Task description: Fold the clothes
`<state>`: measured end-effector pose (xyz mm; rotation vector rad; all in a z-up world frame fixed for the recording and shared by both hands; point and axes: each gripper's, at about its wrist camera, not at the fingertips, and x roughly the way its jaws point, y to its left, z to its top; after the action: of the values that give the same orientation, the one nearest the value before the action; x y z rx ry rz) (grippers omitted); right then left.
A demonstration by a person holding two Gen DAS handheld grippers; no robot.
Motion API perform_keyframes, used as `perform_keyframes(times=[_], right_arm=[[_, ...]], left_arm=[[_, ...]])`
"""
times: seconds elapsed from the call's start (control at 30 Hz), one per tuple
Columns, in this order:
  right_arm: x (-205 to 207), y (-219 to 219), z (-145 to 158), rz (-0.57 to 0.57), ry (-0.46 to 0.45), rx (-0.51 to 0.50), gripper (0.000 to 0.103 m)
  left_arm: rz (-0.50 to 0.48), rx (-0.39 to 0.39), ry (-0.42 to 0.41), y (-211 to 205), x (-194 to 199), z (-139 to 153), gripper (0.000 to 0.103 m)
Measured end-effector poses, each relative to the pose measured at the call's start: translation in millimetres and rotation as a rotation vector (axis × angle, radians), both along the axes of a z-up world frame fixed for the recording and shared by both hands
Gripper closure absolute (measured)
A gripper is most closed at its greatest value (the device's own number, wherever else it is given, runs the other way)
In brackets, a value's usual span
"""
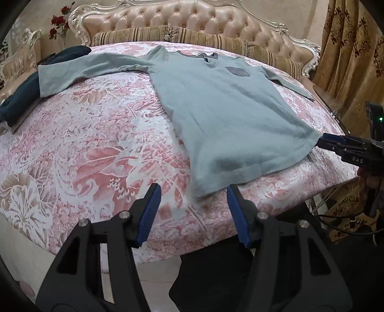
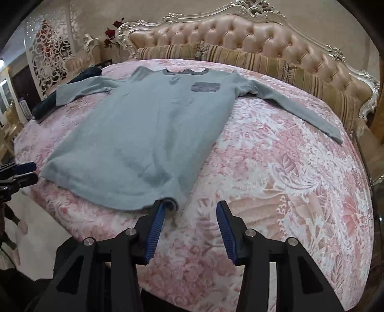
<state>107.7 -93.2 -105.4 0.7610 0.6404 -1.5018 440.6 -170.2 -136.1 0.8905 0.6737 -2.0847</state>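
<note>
While I am holding both tools over the near edge of the bed, the pale grey-green long-sleeved knit shirt (image 1: 216,108) is lying spread flat, face up, on the pink and white floral bedspread (image 1: 96,144). Its collar is pointing toward the far tufted pink headboard (image 1: 192,19), its sleeves are stretching out to the left and right, and its hem is lying along the near edge. A darker grey chest pocket (image 1: 237,71) is showing on its front.

My left hand-held gripper (image 1: 193,199) is hovering with its blue-padded fingers spread apart just short of the hem's left corner, pinching nothing. My right hand-held gripper (image 2: 189,216) is likewise standing spread and holding nothing; its left finger (image 2: 157,223) is sitting just beside the rolled-up right corner of the hem, but I cannot tell whether it is touching the cloth.

A dark navy folded garment (image 1: 21,96) is lying at the far left of the bed, partly under the shirt's left sleeve. Striped gold bolster cushions (image 1: 192,36) are lining the headboard.
</note>
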Motion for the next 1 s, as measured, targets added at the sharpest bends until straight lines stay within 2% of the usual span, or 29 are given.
perform_keyframes(times=[0.1, 0.23, 0.3, 0.37, 0.47, 0.53, 0.57, 0.6, 0.63, 0.67, 0.7, 0.77, 0.87, 0.93, 1.0], right_arm=[[4.3, -7.2, 3.4, 0.003, 0.038, -0.042, 0.057], [9.2, -20.0, -11.1, 0.027, 0.019, 0.026, 0.057], [13.6, -17.1, -14.1, 0.031, 0.033, 0.026, 0.057], [13.5, -14.2, -18.4, 0.018, 0.033, 0.033, 0.057], [10.4, -12.1, -25.2, 0.000, 0.012, 0.045, 0.056], [9.0, -14.4, -25.1, -0.014, 0.012, 0.013, 0.056], [8.0, -15.1, -24.9, -0.023, 0.013, -0.004, 0.057], [7.0, -15.4, -25.1, -0.033, 0.020, -0.019, 0.057], [5.8, -16.1, -24.8, -0.040, 0.032, -0.024, 0.067], [4.5, -17.2, -24.2, -0.044, 0.048, -0.025, 0.091], [2.6, -18.3, -21.9, -0.049, 0.074, -0.020, 0.094], [0.6, -18.2, -12.2, -0.046, 0.136, -0.021, 0.094], [9.4, -16.9, 7.1, -0.012, 0.246, -0.035, 0.094], [18.7, -16.8, 8.5, 0.022, 0.278, -0.016, 0.094], [22.4, -15.9, 0.2, 0.039, 0.258, 0.021, 0.094]], left_arm=[[-0.012, -0.001, 0.009, 0.6, -3.7, 0.7, 0.043], [-0.039, -0.011, 0.006, 3.4, -7.1, 0.5, 0.043], [-0.050, 0.002, 0.026, 3.6, -6.0, -1.3, 0.044], [-0.043, 0.018, 0.049, 0.5, -5.2, -4.2, 0.054], [-0.037, 0.031, 0.053, -4.3, -8.1, -11.6, 0.057], [-0.033, 0.028, 0.054, -7.5, -11.4, -15.2, 0.058], [-0.031, 0.025, 0.058, -9.3, -13.2, -16.1, 0.068], [-0.030, 0.022, 0.062, -11.1, -15.1, -17.1, 0.086], [-0.041, 0.039, 0.057, -13.3, -18.3, -18.0, 0.098], [-0.036, 0.035, 0.057, -14.5, -19.6, -15.6, 0.098], [-0.028, 0.025, 0.067, -16.2, -19.3, -8.5, 0.098], [-0.018, 0.005, 0.103, -20.0, -14.0, 8.2, 0.098], [-0.007, -0.064, 0.127, -24.2, -3.8, 47.0, 0.098], [-0.003, -0.059, 0.112, -28.0, -0.3, 51.6, 0.098], [0.009, -0.022, 0.061, -26.1, -0.1, 36.1, 0.098]])
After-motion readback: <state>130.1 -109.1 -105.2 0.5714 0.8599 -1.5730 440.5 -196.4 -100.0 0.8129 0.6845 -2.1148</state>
